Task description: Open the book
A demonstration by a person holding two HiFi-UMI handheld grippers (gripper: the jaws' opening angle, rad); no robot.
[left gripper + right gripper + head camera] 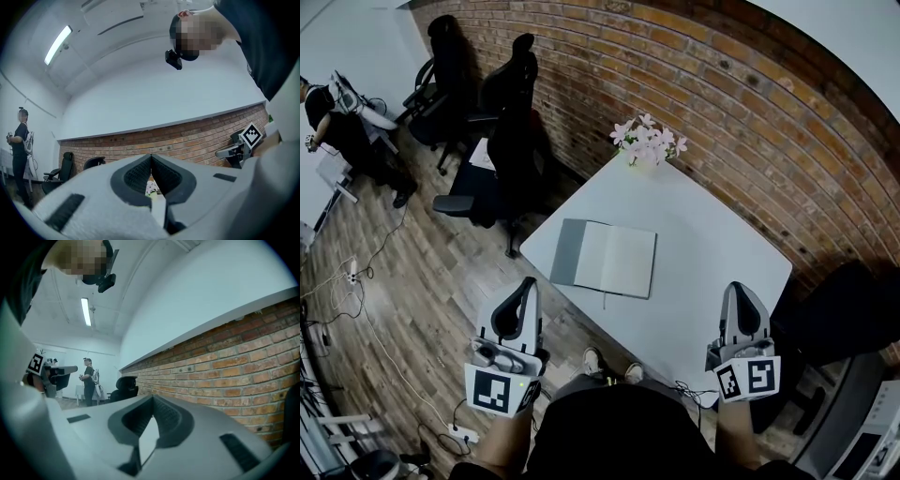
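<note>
Book (605, 258) lies open and flat on the white bench (712, 272), toward its left edge; pale flowers (647, 142) stand at the far corner. Left claw (528, 284) and right claw (739, 288) are held at the near edge, well apart from the book. Both are pinched fully together, with nothing between.

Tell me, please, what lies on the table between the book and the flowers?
Nothing lies there: the head view shows only bare white table between the book and the flowers.
</note>
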